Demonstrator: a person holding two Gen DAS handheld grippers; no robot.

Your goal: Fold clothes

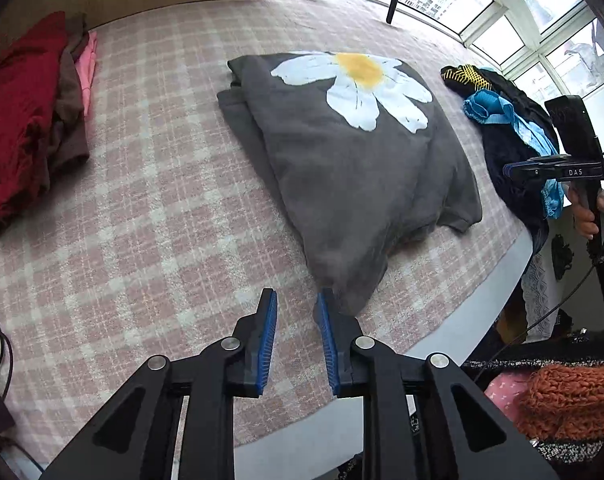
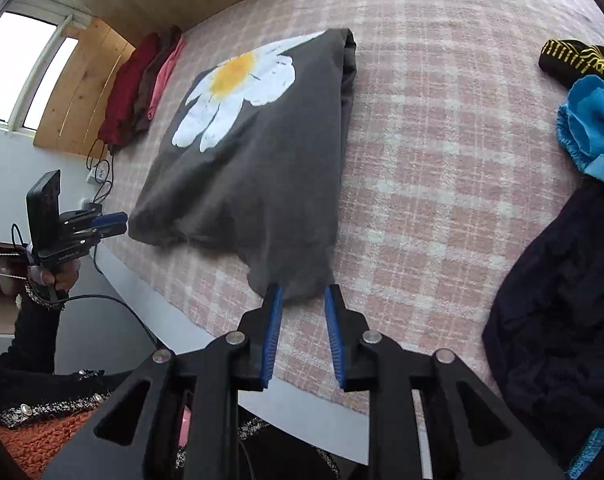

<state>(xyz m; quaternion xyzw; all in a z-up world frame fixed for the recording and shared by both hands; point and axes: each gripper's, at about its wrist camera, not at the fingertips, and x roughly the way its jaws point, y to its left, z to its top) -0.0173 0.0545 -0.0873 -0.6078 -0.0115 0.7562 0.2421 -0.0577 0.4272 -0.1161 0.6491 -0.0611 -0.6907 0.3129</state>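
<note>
- The left gripper has its blue-padded jaws parted a little with nothing between them; the near corner of the grey daisy sweatshirt lies just beside its right finger, whether touching I cannot tell
- The right gripper also stands slightly spread; the sweatshirt's near hem corner sits right at its fingertips, not pinched
- Both tools point steeply down at the bed, each held by a hand in a dark, trimmed sleeve, one at either near corner of the garment
- The sweatshirt lies folded on the pink plaid cover, white and yellow flower up
- A red, brown and pink pile lies at the far left, near the wooden headboard
- Dark, blue and yellow-patterned clothes are heaped at the right
</note>
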